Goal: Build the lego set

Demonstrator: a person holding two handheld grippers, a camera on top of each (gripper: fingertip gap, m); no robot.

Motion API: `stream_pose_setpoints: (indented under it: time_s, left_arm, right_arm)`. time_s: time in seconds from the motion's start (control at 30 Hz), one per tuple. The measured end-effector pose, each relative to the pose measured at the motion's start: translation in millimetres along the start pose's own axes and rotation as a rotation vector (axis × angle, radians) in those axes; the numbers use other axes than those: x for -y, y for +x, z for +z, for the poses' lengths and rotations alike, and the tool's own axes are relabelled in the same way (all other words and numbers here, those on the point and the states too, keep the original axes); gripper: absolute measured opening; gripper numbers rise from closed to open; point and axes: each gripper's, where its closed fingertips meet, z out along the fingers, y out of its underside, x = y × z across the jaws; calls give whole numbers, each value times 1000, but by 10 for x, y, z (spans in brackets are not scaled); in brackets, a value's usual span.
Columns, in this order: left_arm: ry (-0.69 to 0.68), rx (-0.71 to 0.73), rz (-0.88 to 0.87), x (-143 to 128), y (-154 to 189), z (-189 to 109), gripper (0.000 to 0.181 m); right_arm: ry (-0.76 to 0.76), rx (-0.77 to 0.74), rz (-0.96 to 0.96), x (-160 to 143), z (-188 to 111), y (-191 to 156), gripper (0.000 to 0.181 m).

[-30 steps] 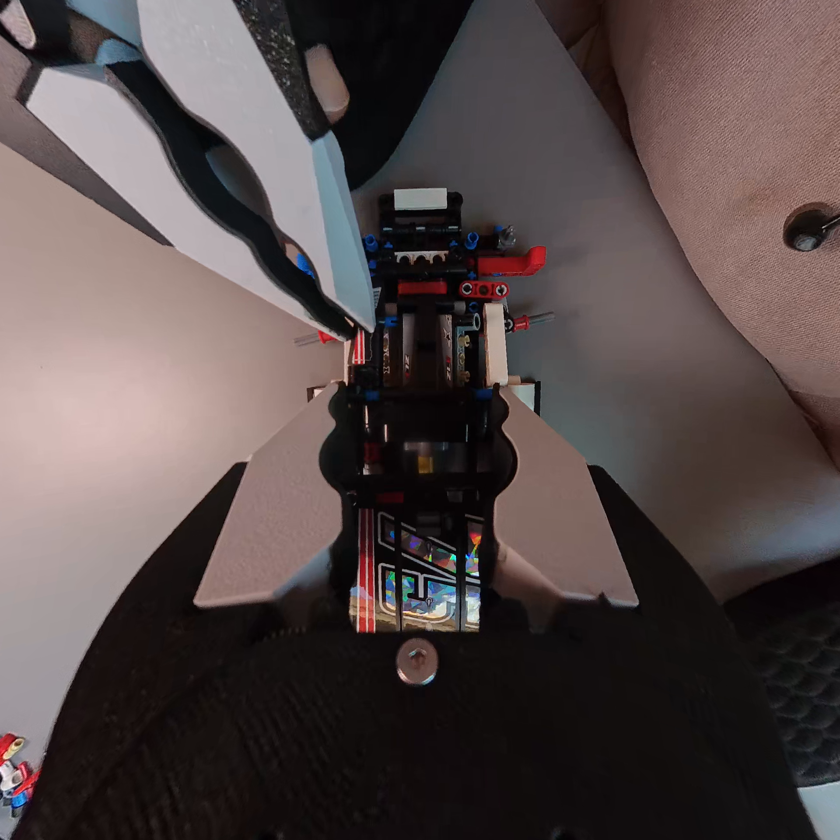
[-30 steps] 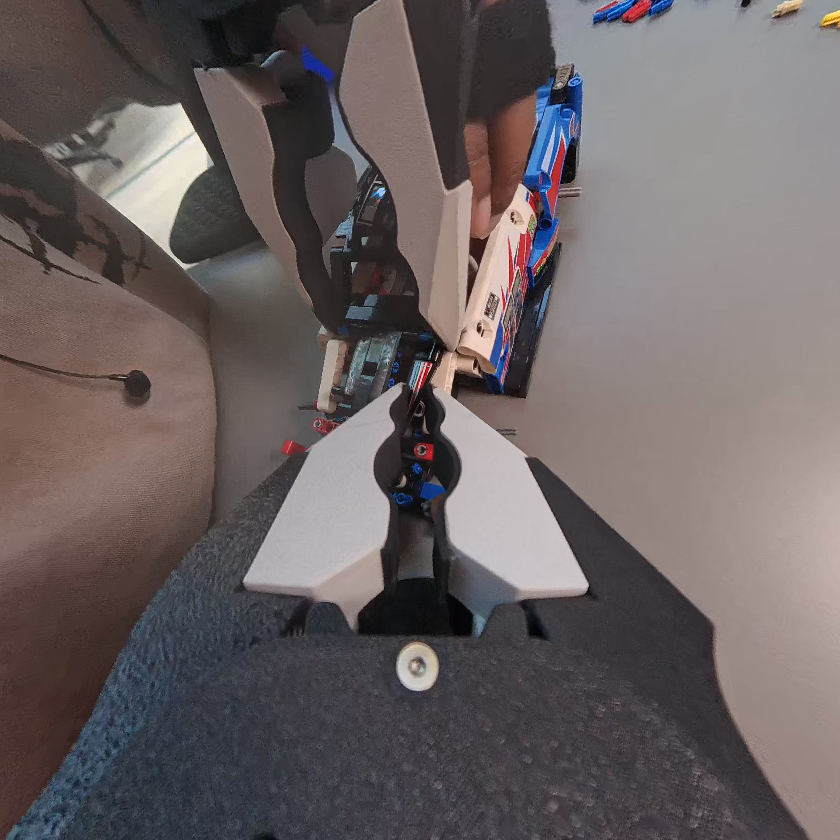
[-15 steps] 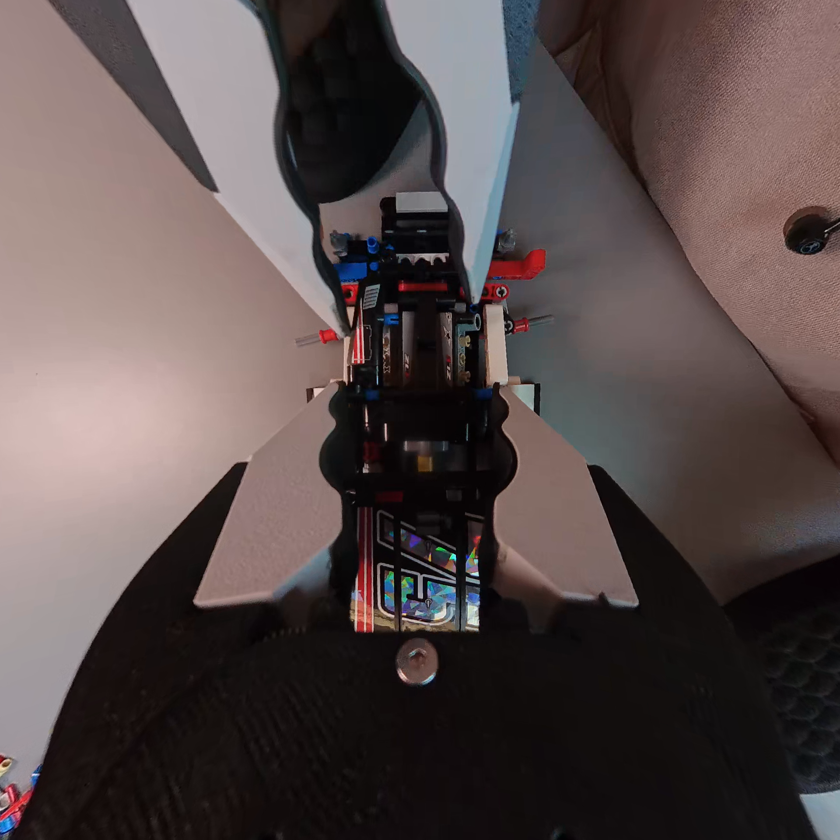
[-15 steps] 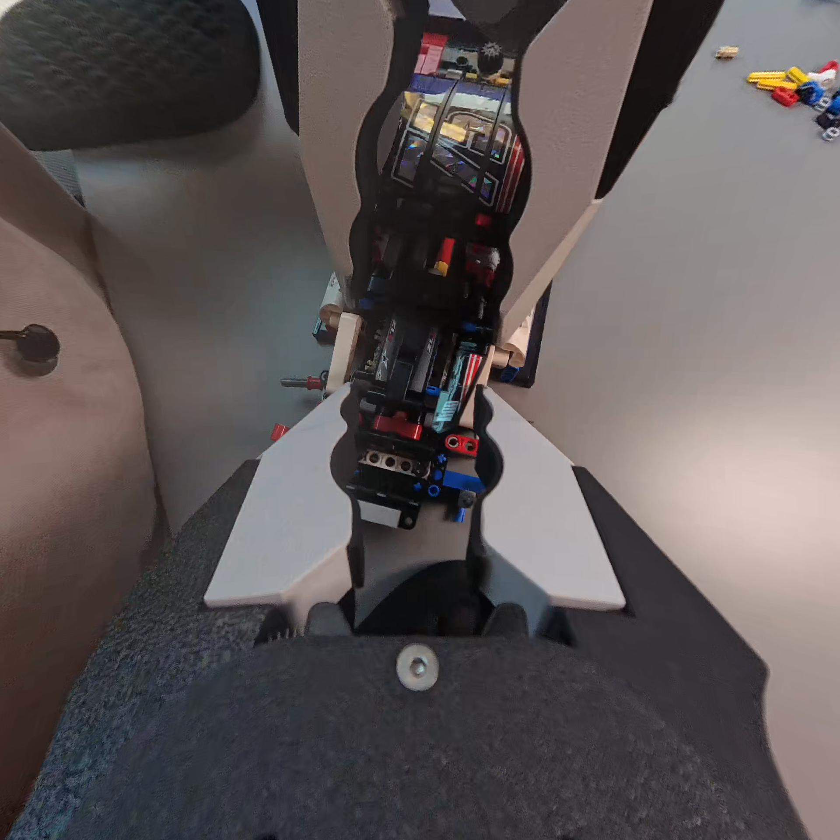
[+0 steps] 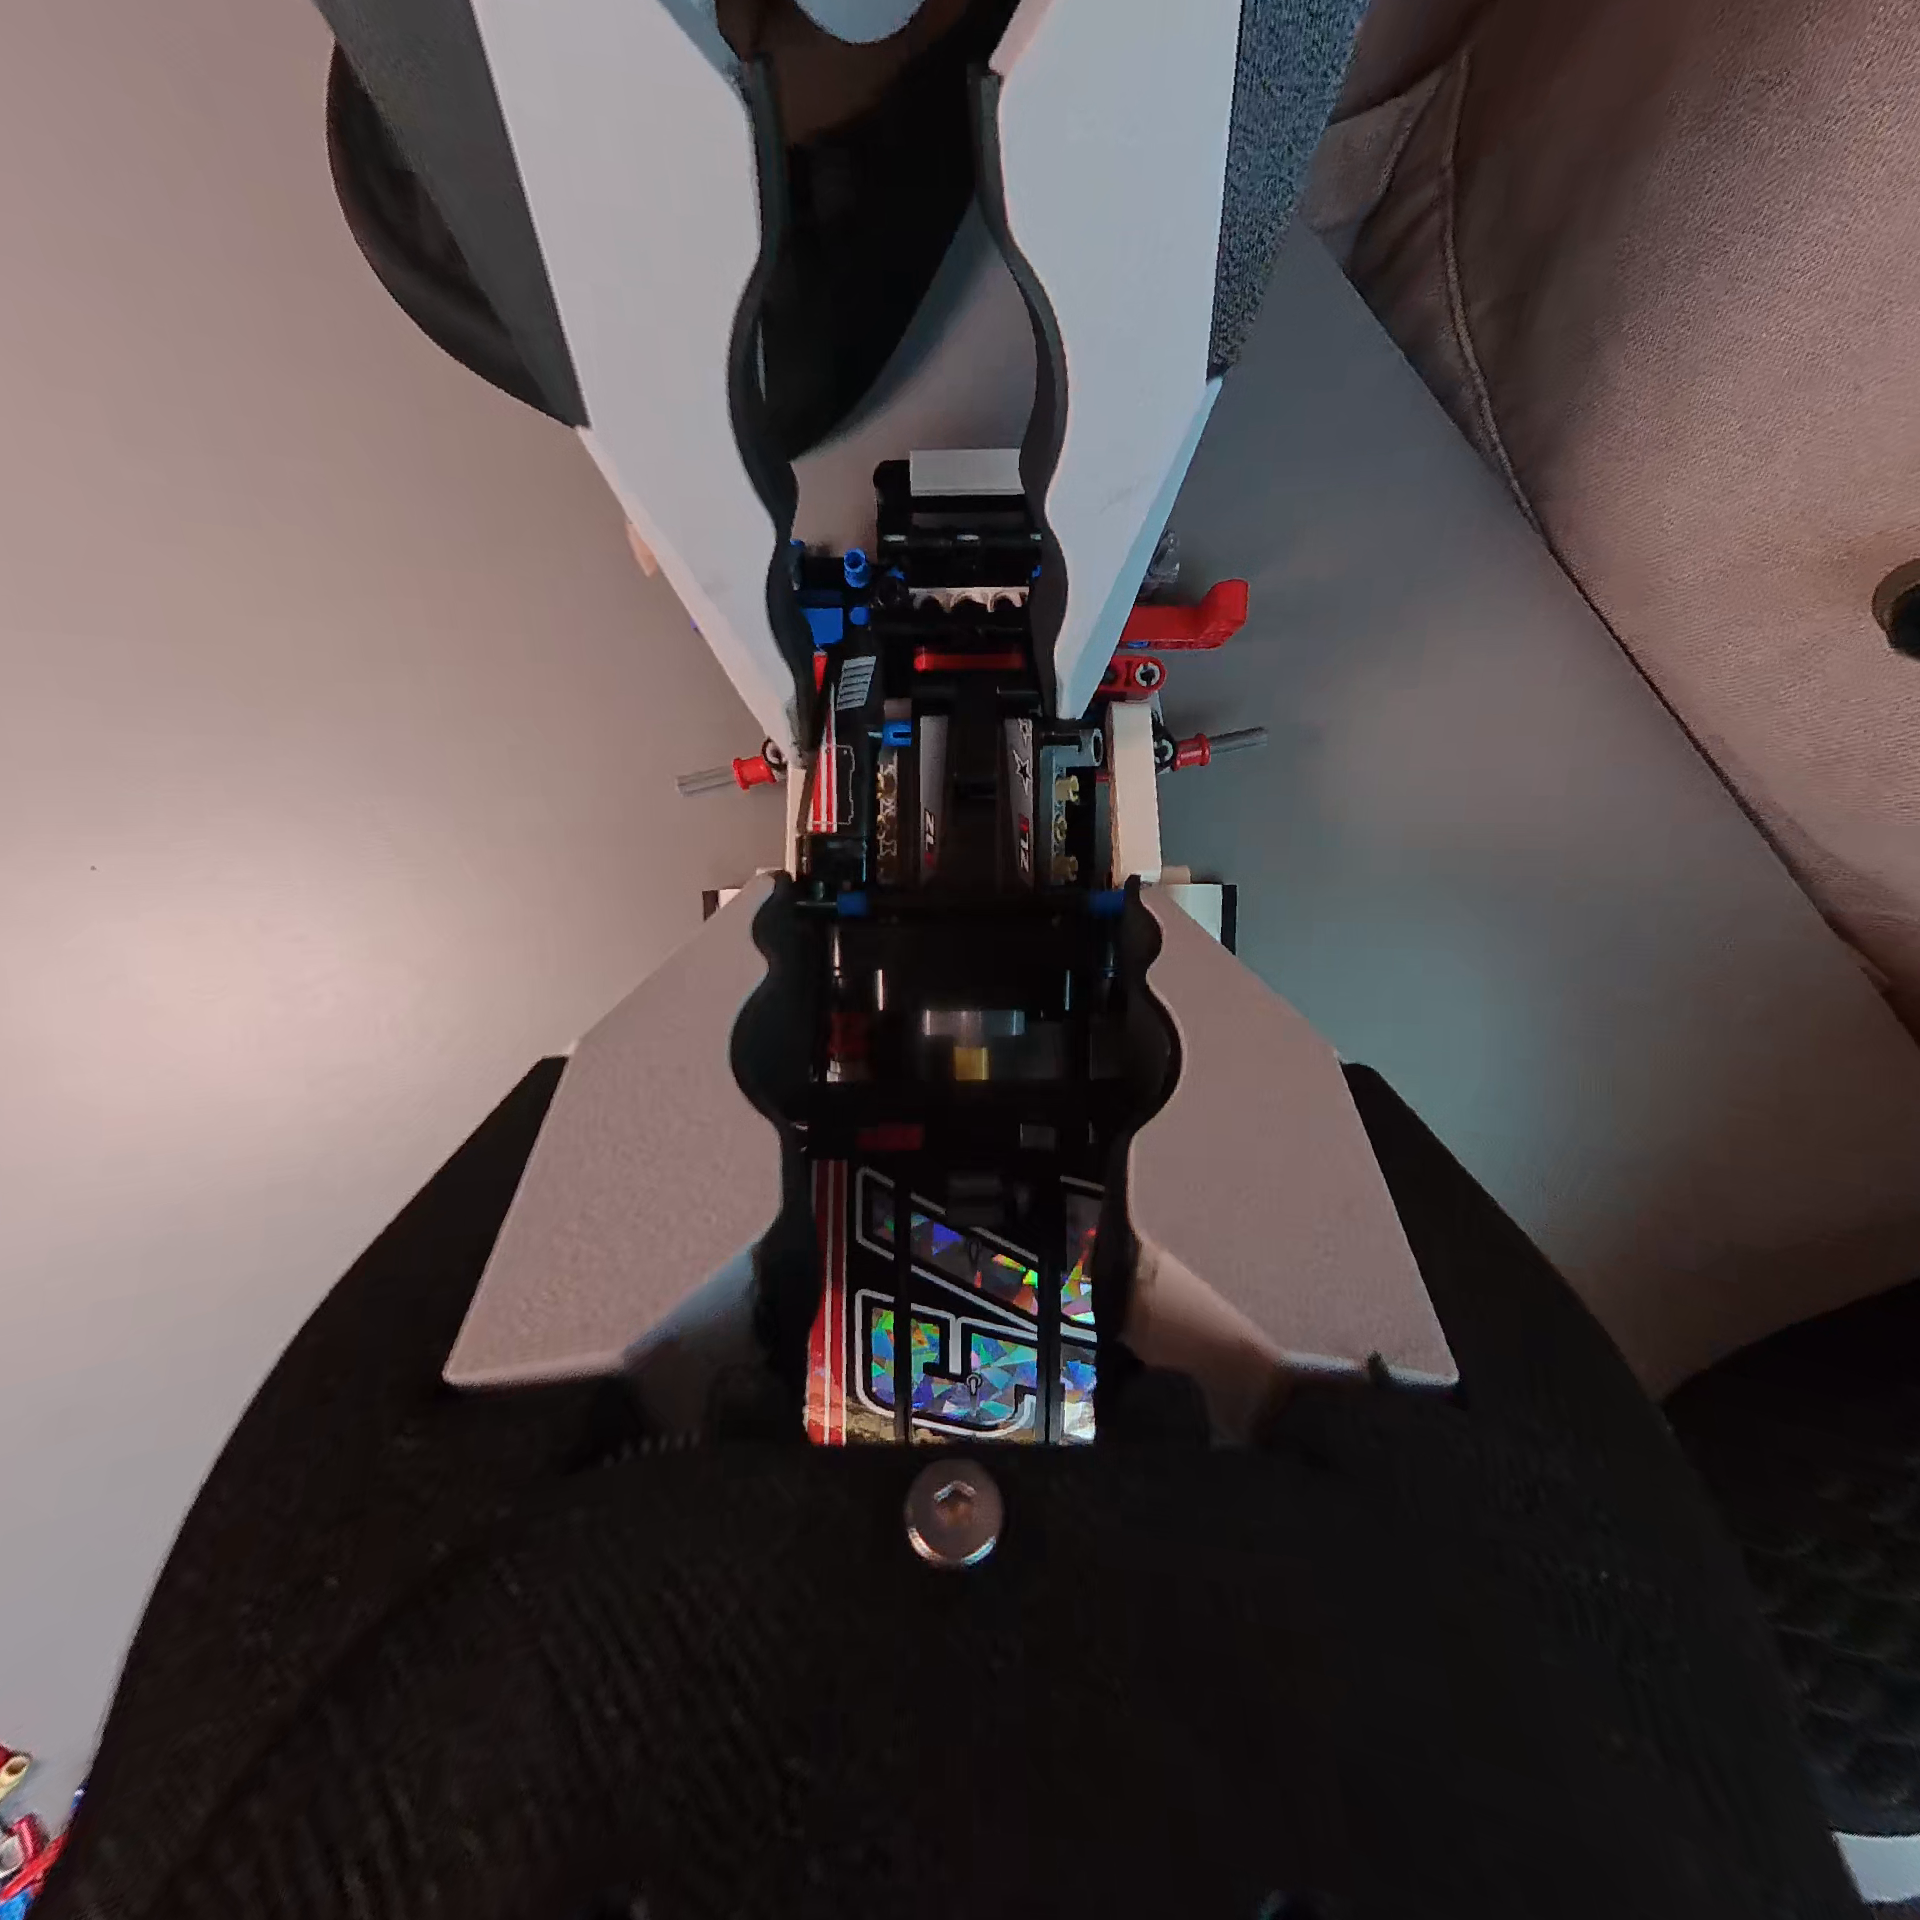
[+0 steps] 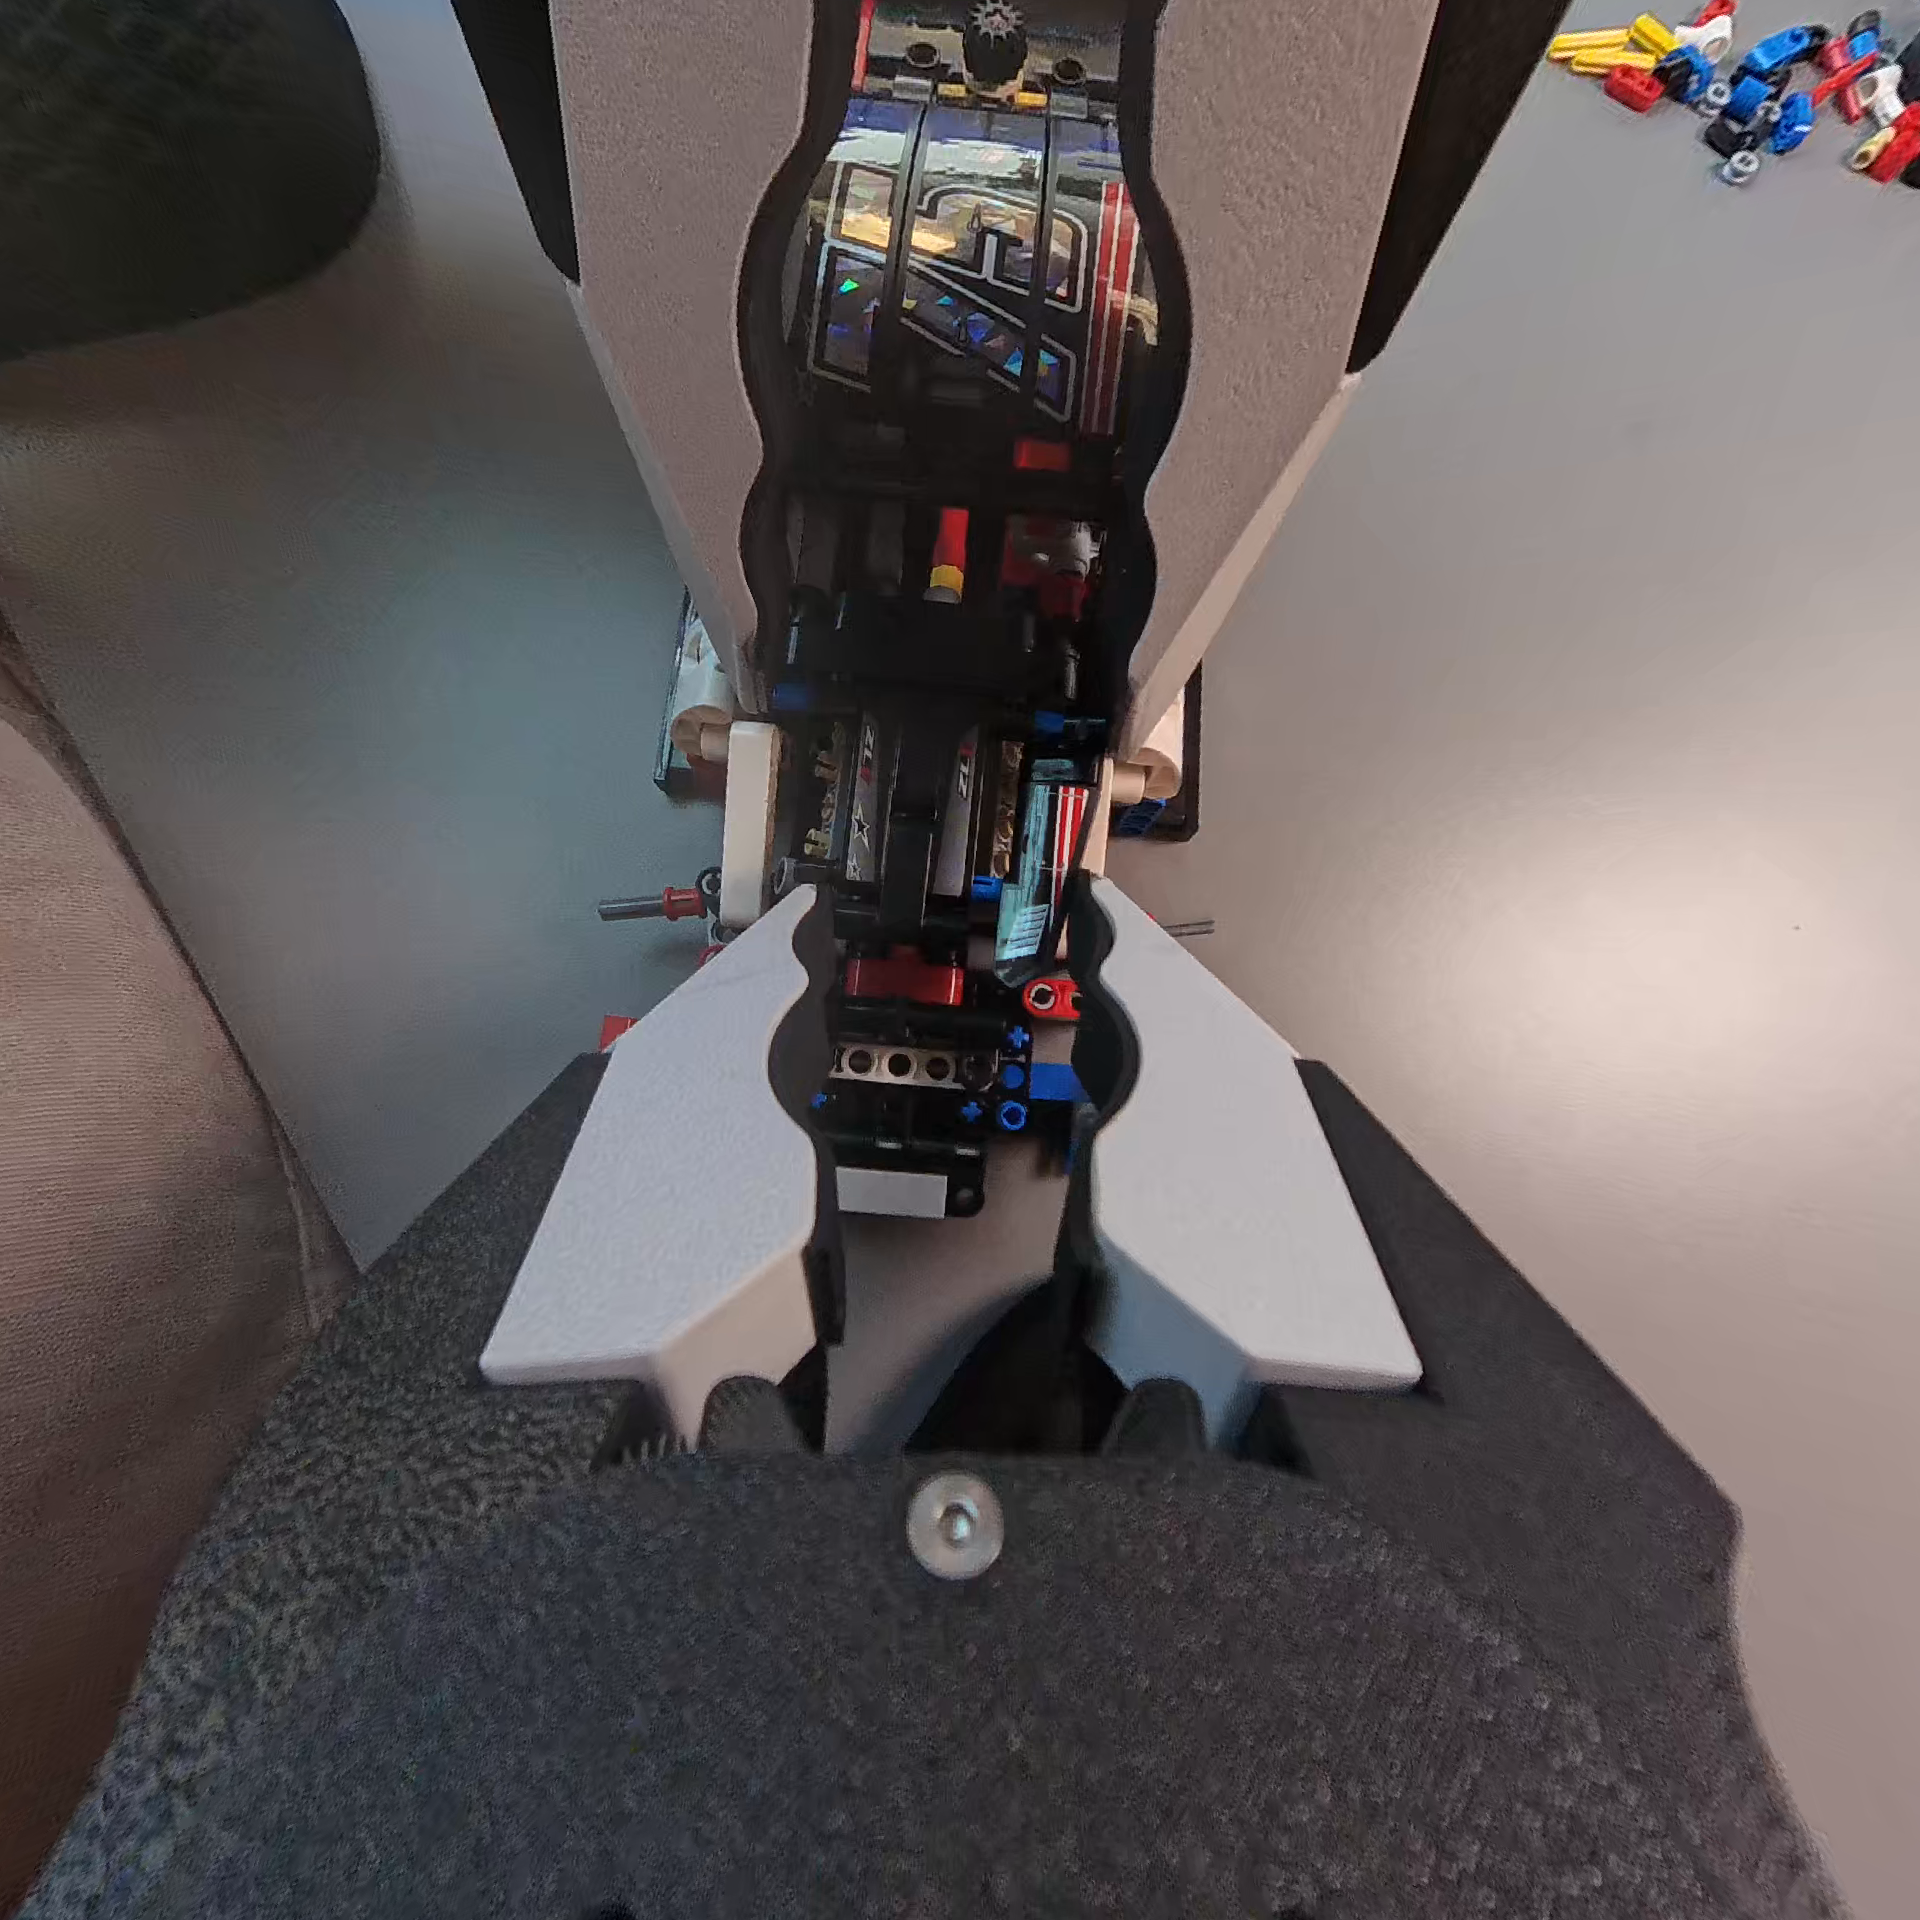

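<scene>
A black lego car (image 5: 966, 810) with red stripes, a shiny holographic sticker and red and blue pins is held level above the grey table (image 6: 1558, 831). My left gripper (image 5: 956, 904) is shut on its stickered end. My right gripper (image 6: 951, 904) faces it from the other end, its fingers closed against both sides of the car (image 6: 914, 810). Each gripper shows in the other's view: the right one at the top of the left wrist view (image 5: 932, 727), the left one at the top of the right wrist view (image 6: 945, 707).
Loose red, blue, yellow and white pieces (image 6: 1766, 94) lie at the table's far right. A beige cushion (image 6: 104, 1143) borders the left side. A blue and white model (image 6: 1148, 774) lies mostly hidden under the car. A black seat (image 6: 156, 156) is at top left. My left and right fingertips are right by each other.
My right gripper swung from the car's side to its end, opened wider, and now straddles and grips that end. My left gripper kept its hold and stayed still.
</scene>
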Motion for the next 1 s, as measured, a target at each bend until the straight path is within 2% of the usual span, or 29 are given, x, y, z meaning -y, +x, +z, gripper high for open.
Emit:
stream_pose_setpoints:
  time_s: [0.33,0.57,0.83,1.0]
  left_arm:
    - [-1,-9,8,-19,13,-13,60]
    - [-6,-20,7,-28,20,-14,62]
    - [-16,-35,19,-40,35,-19,61]
    - [-15,-35,27,-44,41,-21,62]
  right_arm:
    - [32,8,40,27,12,-15,41]
    - [-37,-16,1,21,17,-17,45]
    - [-115,-102,-8,31,-1,48,60]
    - [-138,-78,-26,47,13,-42,49]
